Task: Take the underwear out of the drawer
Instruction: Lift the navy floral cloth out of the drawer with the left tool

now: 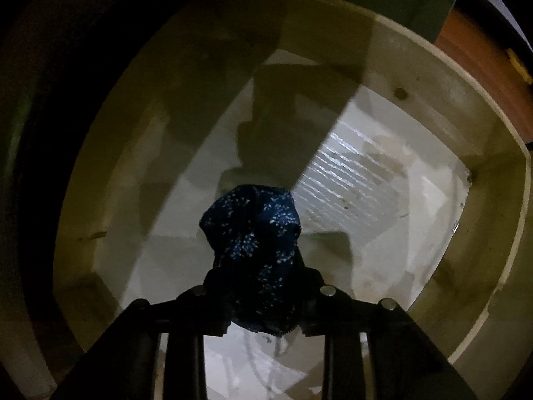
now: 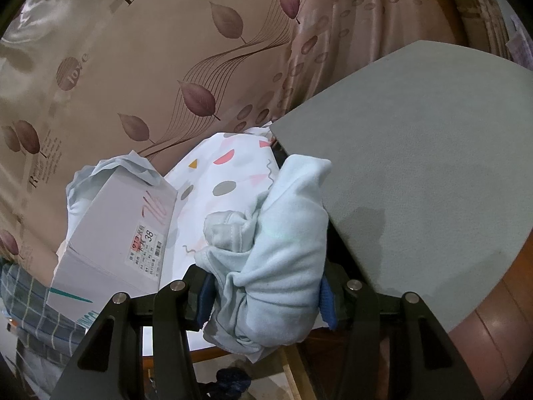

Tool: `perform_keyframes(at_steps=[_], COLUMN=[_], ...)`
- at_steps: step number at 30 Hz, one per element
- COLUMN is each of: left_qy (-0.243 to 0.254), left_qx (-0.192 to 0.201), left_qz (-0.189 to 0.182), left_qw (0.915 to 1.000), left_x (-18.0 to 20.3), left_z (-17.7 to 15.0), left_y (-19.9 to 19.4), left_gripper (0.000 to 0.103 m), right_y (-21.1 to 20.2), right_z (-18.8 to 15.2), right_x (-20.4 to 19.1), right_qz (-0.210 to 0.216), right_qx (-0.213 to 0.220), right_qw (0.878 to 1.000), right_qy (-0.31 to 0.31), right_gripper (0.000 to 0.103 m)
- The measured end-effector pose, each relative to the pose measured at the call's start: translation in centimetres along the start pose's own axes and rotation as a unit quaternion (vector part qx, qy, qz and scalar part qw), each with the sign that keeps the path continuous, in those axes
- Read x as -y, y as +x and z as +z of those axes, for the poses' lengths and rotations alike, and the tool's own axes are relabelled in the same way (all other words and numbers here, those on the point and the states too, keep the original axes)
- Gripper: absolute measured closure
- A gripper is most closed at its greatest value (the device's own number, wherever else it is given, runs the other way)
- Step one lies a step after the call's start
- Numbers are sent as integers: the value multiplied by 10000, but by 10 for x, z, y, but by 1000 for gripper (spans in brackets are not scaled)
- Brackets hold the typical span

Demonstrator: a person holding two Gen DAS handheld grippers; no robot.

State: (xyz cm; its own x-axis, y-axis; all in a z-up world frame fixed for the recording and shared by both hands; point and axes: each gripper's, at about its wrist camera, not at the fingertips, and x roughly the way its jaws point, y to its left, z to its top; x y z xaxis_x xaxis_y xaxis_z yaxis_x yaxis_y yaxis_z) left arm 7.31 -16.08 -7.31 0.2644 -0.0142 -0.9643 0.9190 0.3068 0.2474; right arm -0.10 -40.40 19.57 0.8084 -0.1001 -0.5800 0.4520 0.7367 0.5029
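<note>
In the left wrist view, dark blue underwear with pale speckles [image 1: 253, 233] hangs bunched over the pale inside of the open drawer [image 1: 483, 233]. My left gripper [image 1: 256, 303] is shut on the underwear, and the cloth hides its fingertips. The right wrist view shows my right gripper [image 2: 266, 303] shut on a crumpled light blue garment [image 2: 283, 250]. That garment bulges out between the blue pads [image 2: 328, 306]. A dark blue bundle [image 2: 233, 380] shows at that view's bottom edge.
The drawer floor [image 1: 359, 183] is lined with white ridged sheeting, half in shadow. Beside the right gripper is a flat grey board [image 2: 416, 166]. A white shoe box [image 2: 123, 233] and white patterned cloth [image 2: 226, 173] lie by brown leaf-print bedding [image 2: 150, 66]. Plaid fabric [image 2: 30, 300] is at the left.
</note>
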Motion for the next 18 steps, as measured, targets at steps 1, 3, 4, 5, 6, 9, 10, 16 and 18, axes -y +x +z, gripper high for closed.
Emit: perform_keyframes(at_steps=[1, 3, 4, 5, 6, 9, 10, 16, 18], left_qy=[40, 106, 132, 131, 144, 226, 231, -41, -204], left_qx=[23, 55, 79, 104, 131, 224, 264, 607, 686], left_qz=[39, 121, 149, 188, 223, 416, 426, 536, 472], left_qw=[10000, 9999, 9998, 9997, 9996, 9986, 9985, 9967, 9963], left_x=[3, 15, 16, 17, 18, 21, 22, 25, 23], left_z=[-1, 2, 1, 1, 0, -4, -5, -21, -23], left_y=[-5, -21, -26, -30, -36, -48, -53, -89, -99], left_gripper=[75, 75, 75, 75, 75, 75, 75, 75, 75], right_y=[0, 0, 1, 1, 2, 2, 2, 1, 1], right_z=[0, 1, 1, 1, 1, 1, 1, 1, 1], right_x=[0, 0, 0, 0, 0, 2, 1, 1, 1], right_qz=[-17, -33, -32, -38, -41, -59, -83, -114, -115], right_qx=[9, 29, 40, 46, 42, 45, 60, 88, 97], right_qw=[10000, 10000, 10000, 10000, 10000, 10000, 9999, 9999, 9999], right_qy=[-5, -23, -9, 0, 3, 14, -5, -58, -55], right_gripper=[56, 56, 56, 56, 56, 56, 56, 56, 56])
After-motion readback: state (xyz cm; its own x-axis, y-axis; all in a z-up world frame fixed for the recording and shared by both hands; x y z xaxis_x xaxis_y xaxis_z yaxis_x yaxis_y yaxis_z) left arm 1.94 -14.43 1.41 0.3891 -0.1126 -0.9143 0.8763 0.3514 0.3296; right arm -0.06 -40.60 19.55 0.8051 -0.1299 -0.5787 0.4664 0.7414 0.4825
